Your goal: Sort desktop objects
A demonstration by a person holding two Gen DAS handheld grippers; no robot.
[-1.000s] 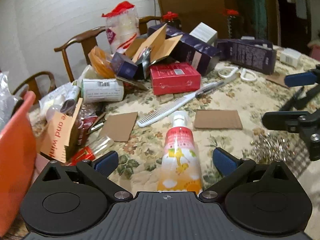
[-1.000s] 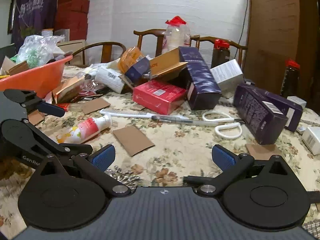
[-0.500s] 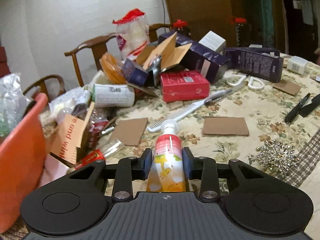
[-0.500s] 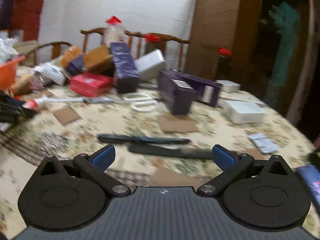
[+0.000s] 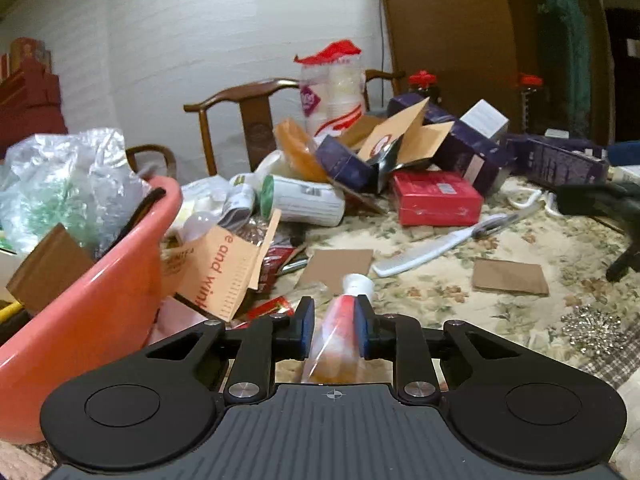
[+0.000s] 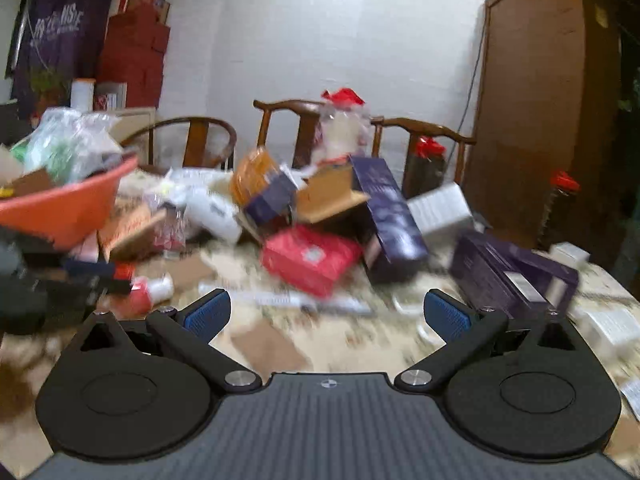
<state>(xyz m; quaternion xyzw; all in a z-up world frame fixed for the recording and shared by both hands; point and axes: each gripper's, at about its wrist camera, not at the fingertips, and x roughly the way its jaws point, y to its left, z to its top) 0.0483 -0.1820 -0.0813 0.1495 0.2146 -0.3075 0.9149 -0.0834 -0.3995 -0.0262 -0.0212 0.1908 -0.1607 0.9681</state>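
A red, white and orange squeeze tube (image 5: 335, 344) with a white cap sits between the blue pads of my left gripper (image 5: 334, 316). The jaws are closing and the pads press on its sides. It hangs a little above the flowered tablecloth (image 5: 520, 240), just right of the orange basin (image 5: 100, 292). The right wrist view is blurred; it shows the same tube (image 6: 150, 290) at the left, held by the dark left gripper (image 6: 80, 276). My right gripper (image 6: 326, 312) is open with nothing between its fingers, above the cloth in front of the pile of boxes.
The basin holds plastic bags and cardboard. A red box (image 5: 438, 198), purple boxes (image 6: 512, 276), a white comb (image 5: 420, 254), cardboard pieces (image 5: 508, 276) and a glittery ornament (image 5: 592, 326) lie on the table. Wooden chairs (image 5: 248, 120) stand behind.
My left jaws have shut on the tube and lifted it off the cloth, swinging left toward the basin. My right gripper swung away to the right, then back toward the box pile, staying open.
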